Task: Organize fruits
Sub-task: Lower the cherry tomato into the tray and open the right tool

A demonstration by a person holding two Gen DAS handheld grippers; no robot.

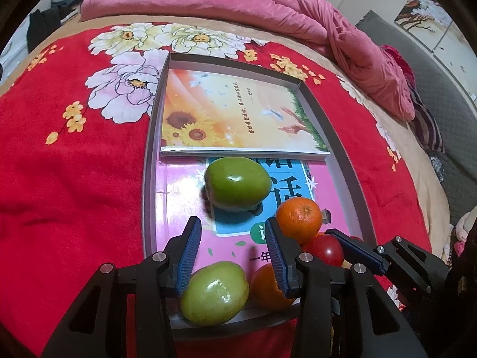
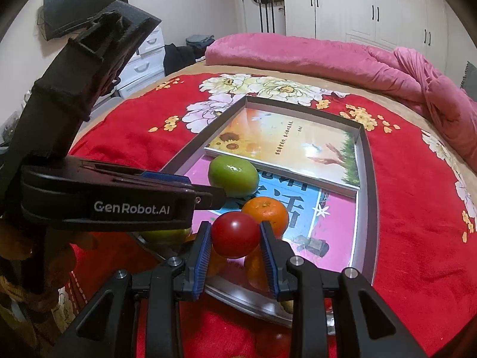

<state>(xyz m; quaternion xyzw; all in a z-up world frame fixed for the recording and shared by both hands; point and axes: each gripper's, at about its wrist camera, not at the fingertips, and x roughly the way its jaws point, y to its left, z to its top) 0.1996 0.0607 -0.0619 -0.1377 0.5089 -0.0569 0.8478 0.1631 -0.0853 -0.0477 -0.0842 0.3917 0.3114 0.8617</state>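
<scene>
Your right claw (image 2: 235, 235) was clamped on the red tomato (image 2: 235, 234) above the tray's (image 2: 368, 208) near end, your left claw (image 1: 234, 252) apart and empty; released carelessly, you risked it rolling against the crowded oranges (image 2: 265, 213).
</scene>
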